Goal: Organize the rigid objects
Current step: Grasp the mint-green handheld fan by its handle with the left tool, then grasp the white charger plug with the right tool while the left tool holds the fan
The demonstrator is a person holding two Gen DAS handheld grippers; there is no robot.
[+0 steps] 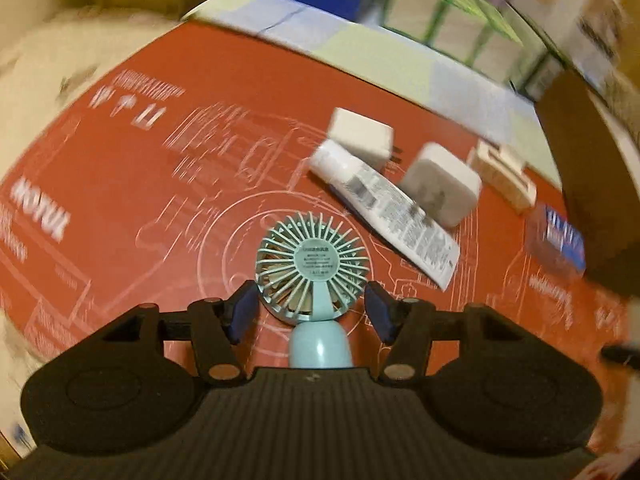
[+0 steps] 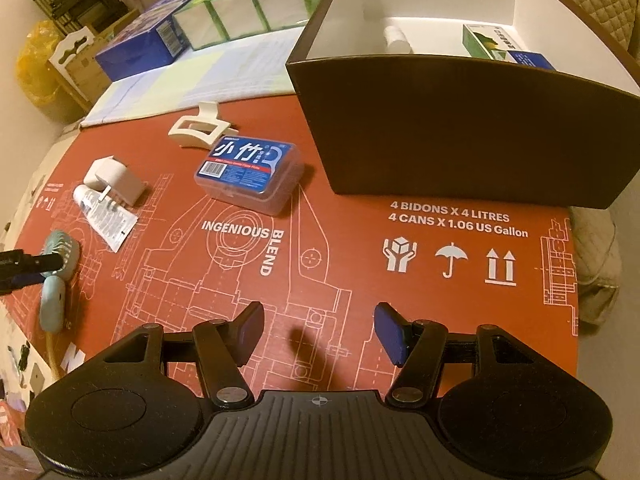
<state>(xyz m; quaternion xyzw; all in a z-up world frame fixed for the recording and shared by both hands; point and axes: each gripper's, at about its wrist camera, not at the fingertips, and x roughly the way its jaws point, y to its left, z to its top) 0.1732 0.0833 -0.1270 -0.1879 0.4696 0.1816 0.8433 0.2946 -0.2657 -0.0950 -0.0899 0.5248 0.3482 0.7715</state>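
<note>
A small teal hand fan (image 1: 312, 268) lies flat on the red printed cardboard (image 1: 140, 208). My left gripper (image 1: 312, 314) hovers over it, open, with the lower rim of the fan's head between the blue pads (image 1: 244, 312) and the handle running under the gripper. The right wrist view shows that gripper (image 2: 32, 268) at the far left over the fan (image 2: 60, 248). Further along the cardboard lie a white tube (image 1: 384, 208), two white chargers (image 1: 362, 136) (image 1: 442, 182), a cream hair claw (image 2: 198, 128) and a blue floss case (image 2: 250, 174). My right gripper (image 2: 320, 332) hangs open and empty above the cardboard.
A brown box with a white inside (image 2: 460, 132) stands at the back right and holds a white bottle (image 2: 396, 38) and a green carton (image 2: 494, 42). Behind the cardboard are green tissue packs (image 2: 256, 4), a blue carton (image 2: 140, 48) and a pale sheet (image 2: 192, 84).
</note>
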